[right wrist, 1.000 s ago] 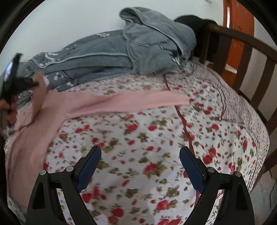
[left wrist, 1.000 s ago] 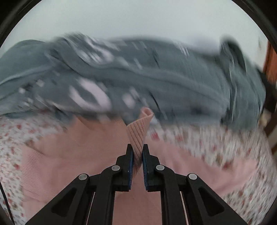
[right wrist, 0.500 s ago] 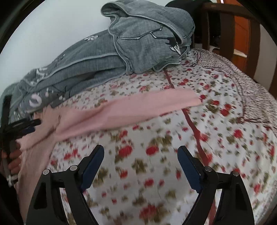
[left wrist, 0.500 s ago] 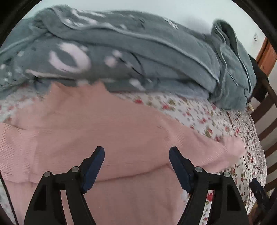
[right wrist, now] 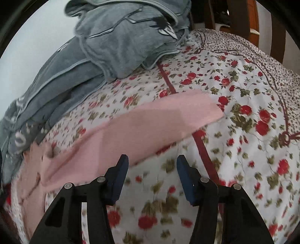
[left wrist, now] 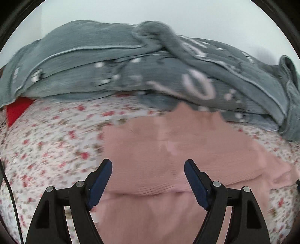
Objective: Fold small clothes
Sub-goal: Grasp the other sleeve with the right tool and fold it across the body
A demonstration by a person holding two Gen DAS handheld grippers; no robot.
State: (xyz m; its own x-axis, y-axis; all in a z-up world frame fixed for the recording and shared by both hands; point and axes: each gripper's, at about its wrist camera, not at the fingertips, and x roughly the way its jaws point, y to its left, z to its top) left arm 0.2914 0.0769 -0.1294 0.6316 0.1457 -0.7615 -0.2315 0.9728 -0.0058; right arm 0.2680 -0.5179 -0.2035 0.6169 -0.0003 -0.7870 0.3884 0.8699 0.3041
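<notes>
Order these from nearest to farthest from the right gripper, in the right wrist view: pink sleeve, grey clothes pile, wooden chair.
1. Pink sleeve, just ahead of the right gripper, toward the left.
2. Grey clothes pile, farther, upper left.
3. Wooden chair, top right, beyond the bed.

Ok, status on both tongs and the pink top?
Left tongs open, empty. Right tongs closing, nothing between. Pink top flat, one sleeve out. Grey clothes pile touches its far edge.
</notes>
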